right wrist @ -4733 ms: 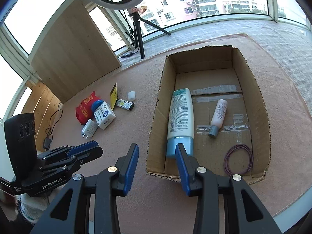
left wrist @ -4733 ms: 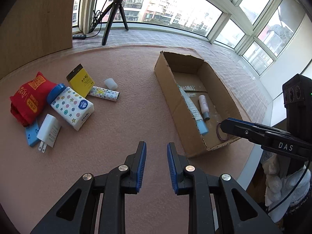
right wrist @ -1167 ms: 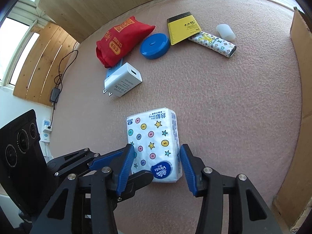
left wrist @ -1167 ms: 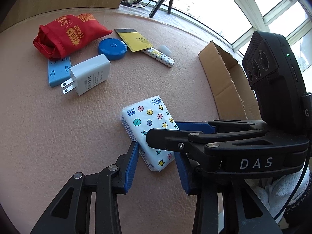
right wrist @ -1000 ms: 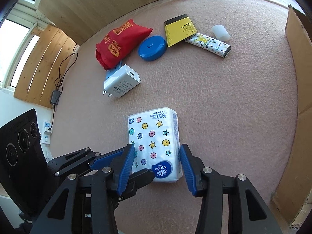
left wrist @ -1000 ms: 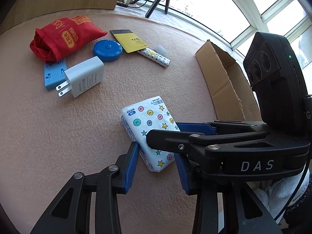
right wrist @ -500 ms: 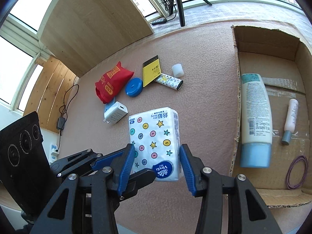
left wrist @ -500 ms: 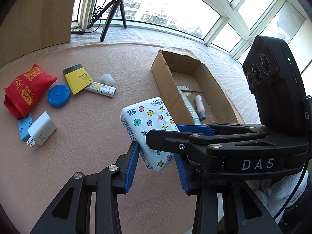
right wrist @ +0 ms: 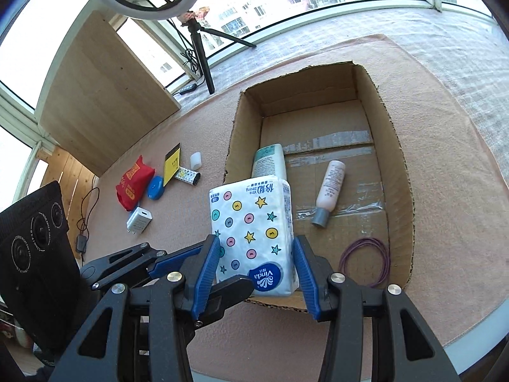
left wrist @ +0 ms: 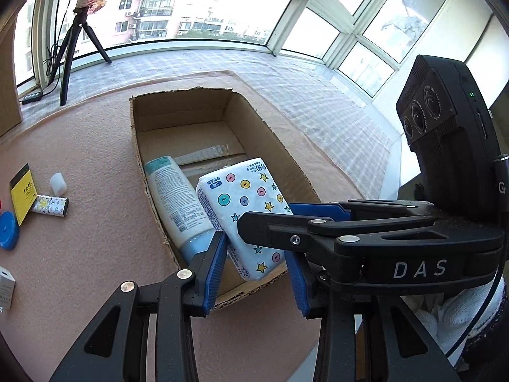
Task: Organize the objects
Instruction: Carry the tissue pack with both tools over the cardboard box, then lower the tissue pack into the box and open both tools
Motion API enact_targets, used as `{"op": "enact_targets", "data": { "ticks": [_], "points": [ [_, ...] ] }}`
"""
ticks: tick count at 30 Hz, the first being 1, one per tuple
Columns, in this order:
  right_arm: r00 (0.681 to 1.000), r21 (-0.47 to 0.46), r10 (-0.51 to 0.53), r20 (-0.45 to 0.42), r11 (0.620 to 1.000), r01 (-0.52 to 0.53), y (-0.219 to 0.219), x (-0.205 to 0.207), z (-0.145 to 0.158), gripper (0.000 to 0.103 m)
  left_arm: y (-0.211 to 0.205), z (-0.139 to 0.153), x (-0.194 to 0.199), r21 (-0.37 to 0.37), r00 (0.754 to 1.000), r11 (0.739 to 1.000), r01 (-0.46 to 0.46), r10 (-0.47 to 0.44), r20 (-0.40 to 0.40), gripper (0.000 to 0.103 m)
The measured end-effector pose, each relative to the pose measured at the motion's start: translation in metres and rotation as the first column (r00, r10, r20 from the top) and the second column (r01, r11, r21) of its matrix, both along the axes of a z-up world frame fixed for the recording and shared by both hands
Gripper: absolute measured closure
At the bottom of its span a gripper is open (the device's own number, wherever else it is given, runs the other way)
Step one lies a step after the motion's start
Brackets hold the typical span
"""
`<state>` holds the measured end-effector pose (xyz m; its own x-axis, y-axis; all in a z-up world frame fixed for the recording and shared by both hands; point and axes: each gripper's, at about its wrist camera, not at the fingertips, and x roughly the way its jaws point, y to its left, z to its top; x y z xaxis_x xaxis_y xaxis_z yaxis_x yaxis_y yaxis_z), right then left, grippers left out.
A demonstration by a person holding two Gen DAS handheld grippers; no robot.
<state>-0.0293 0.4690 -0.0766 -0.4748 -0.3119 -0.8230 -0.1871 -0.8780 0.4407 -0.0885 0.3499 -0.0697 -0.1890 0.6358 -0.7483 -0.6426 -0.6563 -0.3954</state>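
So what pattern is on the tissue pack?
White tissue pack with coloured dots and stars; clearest in the right wrist view.

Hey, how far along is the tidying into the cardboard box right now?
Done: a lotion bottle, a small pink bottle and a purple rubber band lie in the cardboard box.
In hand: both tools, left and right, grip the tissue pack over the box's near end, not yet released.
Left on the mat: red pouch, blue round case, yellow packet, patterned tube, white cap, charger.

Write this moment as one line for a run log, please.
step: carrying tissue pack over cardboard box | left gripper: shut on pack | right gripper: shut on pack | in box: lotion bottle, small pink bottle, purple rubber band
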Motion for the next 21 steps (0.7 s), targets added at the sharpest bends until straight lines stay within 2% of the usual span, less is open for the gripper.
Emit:
{"op": "enact_targets", "data": {
  "ticks": [4, 10, 17, 21],
  "points": [
    [0.999, -0.009, -0.036, 0.014, 0.999, 0.036, 0.019, 0.007, -0.007, 0.059, 0.025, -0.008, 0.003, -0.013, 0.999, 0.999, 0.04, -0.04, 0.01, 0.062],
    [0.998, -0.016, -0.058, 0.017, 0.998, 0.059, 0.03, 0.01, -0.013, 0.059, 0.041, -0.014, 0.004, -0.035, 0.998, 0.997, 0.067, -0.066, 0.012, 0.062],
    [0.998, -0.016, -0.061, 0.018, 0.998, 0.061, 0.031, 0.009, -0.015, 0.059, 0.04, -0.016, 0.001, -0.042, 0.997, 0.996, 0.074, -0.073, 0.016, 0.062],
    [0.997, -0.037, -0.069, 0.03, 0.997, 0.07, 0.032, 0.008, -0.017, 0.056, 0.033, -0.018, -0.002, -0.049, 0.998, 0.997, 0.061, -0.06, 0.022, 0.059]
  ]
}}
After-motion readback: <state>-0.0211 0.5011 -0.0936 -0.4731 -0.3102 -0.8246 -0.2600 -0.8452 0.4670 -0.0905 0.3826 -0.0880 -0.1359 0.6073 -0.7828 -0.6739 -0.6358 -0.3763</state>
